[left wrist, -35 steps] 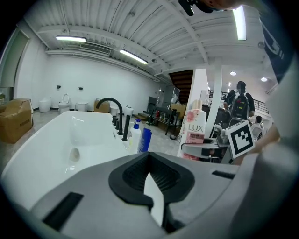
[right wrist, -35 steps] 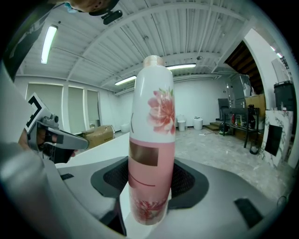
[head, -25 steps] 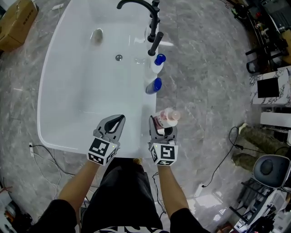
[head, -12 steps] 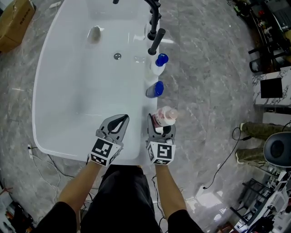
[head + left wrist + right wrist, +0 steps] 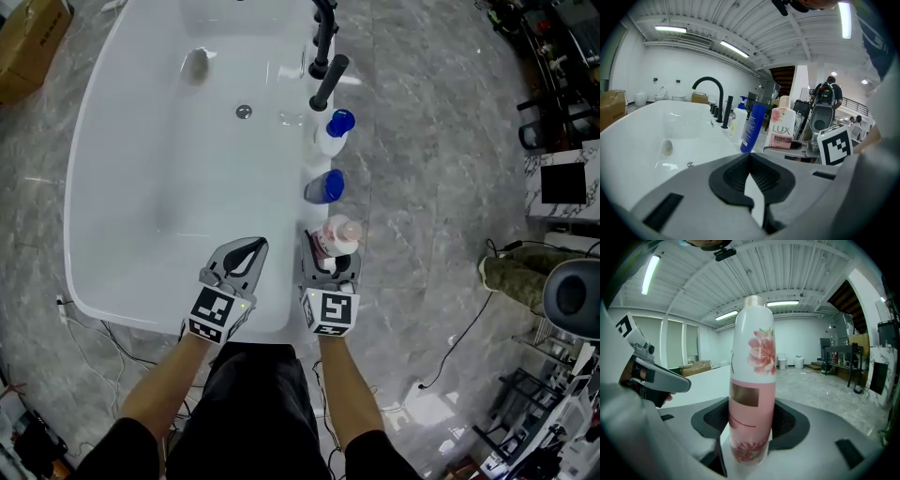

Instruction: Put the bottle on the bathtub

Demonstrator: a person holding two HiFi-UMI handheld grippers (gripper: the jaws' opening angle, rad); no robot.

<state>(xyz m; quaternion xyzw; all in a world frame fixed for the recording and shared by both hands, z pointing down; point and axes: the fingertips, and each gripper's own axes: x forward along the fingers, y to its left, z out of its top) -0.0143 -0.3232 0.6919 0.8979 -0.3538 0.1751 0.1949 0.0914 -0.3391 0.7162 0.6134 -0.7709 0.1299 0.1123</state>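
Note:
A pink and white bottle (image 5: 338, 236) (image 5: 752, 380) with a flower print stands upright between the jaws of my right gripper (image 5: 330, 257) (image 5: 750, 427), which is shut on its lower half. It is at the right rim of the white bathtub (image 5: 112, 122), in line with two blue-capped bottles (image 5: 325, 186) (image 5: 336, 128) that stand on that rim. My left gripper (image 5: 246, 251) (image 5: 750, 157) is shut with nothing in it, over the tub's near end. In the left gripper view the pink bottle (image 5: 783, 130) shows beside the blue bottle (image 5: 752, 125).
A black faucet (image 5: 324, 47) rises at the far right rim. In the tub are a drain (image 5: 244, 112) and a small grey object (image 5: 195, 64). A cardboard box (image 5: 30, 45) sits far left; cables (image 5: 89, 323) and a chair (image 5: 574, 292) are on the grey floor.
My right gripper has carried the pink bottle a little left and forward, toward the tub's right rim. The left gripper has hardly moved.

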